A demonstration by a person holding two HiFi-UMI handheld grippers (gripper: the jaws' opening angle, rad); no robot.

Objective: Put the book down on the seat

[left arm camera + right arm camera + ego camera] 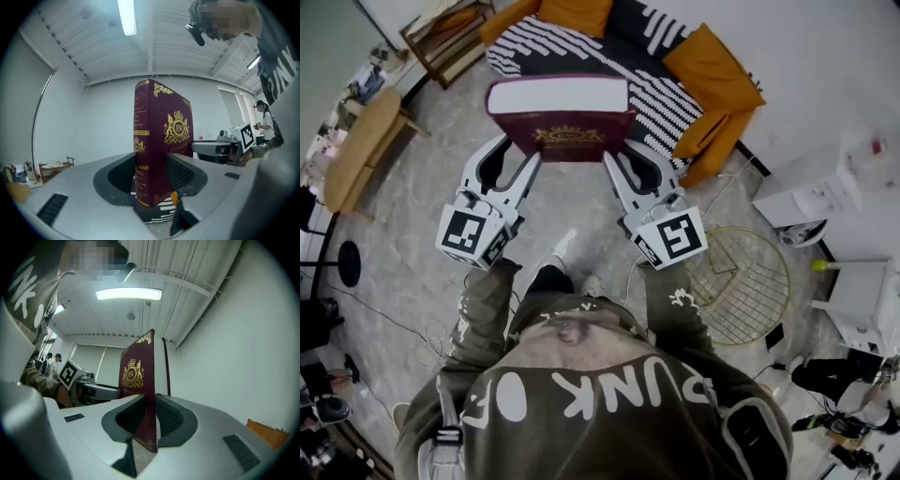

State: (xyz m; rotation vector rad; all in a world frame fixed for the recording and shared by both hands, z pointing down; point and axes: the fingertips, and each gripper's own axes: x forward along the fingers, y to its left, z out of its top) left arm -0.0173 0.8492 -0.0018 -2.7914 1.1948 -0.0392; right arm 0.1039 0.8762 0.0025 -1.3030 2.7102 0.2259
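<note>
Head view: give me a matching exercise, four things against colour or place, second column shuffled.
1 book
2 seat
3 round wire rack
4 wooden table

A orange cushions, black-and-white stripes
B gold, at the person's right
C maroon, clamped in left tongs and right tongs
D pale wood, at the person's left

Pairs: 1-C, 2-A, 3-B, 4-D
</note>
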